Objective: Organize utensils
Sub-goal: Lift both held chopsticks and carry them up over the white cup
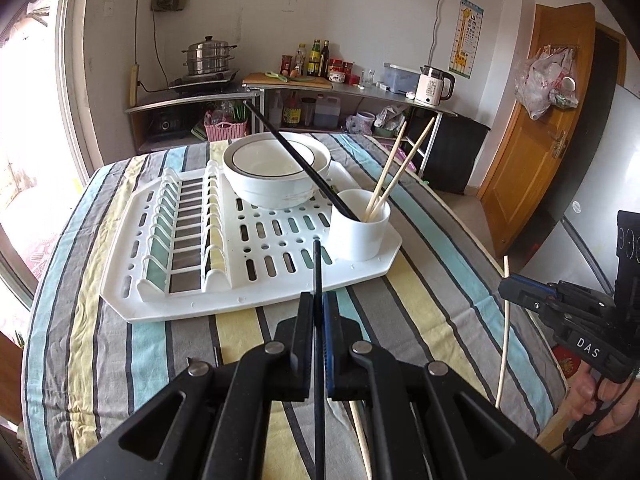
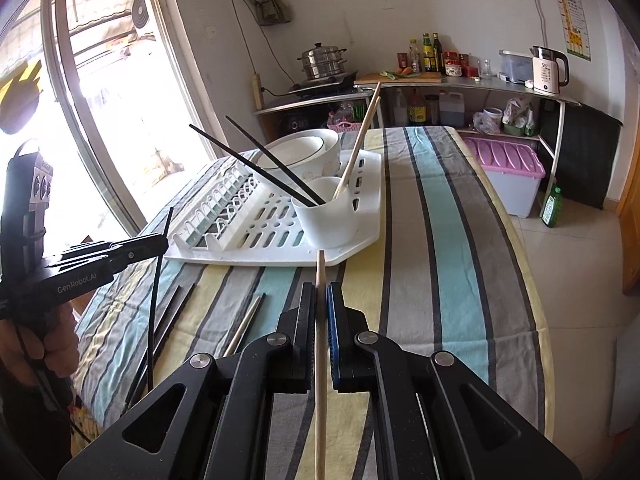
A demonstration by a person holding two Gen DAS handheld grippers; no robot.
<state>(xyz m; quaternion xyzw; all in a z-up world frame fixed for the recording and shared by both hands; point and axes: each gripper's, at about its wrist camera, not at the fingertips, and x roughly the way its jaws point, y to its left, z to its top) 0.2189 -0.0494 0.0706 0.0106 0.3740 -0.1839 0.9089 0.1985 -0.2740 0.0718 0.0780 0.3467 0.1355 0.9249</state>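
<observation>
My left gripper (image 1: 318,308) is shut on a black chopstick (image 1: 318,272), held upright just in front of the white drying rack (image 1: 256,300). My right gripper (image 2: 320,300) is shut on a light wooden chopstick (image 2: 320,280), also upright near the rack's corner. A white utensil cup (image 1: 359,232) on the rack holds black chopsticks (image 1: 296,158) and two wooden chopsticks (image 1: 394,164). The cup also shows in the right wrist view (image 2: 326,216). More black chopsticks (image 2: 170,320) and a wooden one (image 2: 244,326) lie on the striped tablecloth.
Stacked white bowls (image 1: 276,172) sit on the rack behind the cup. The rack's plate slots (image 1: 184,232) are on its left. The table edge (image 2: 532,280) drops to a tiled floor at right, with a pink-lidded bin (image 2: 508,172). Kitchen shelves stand behind.
</observation>
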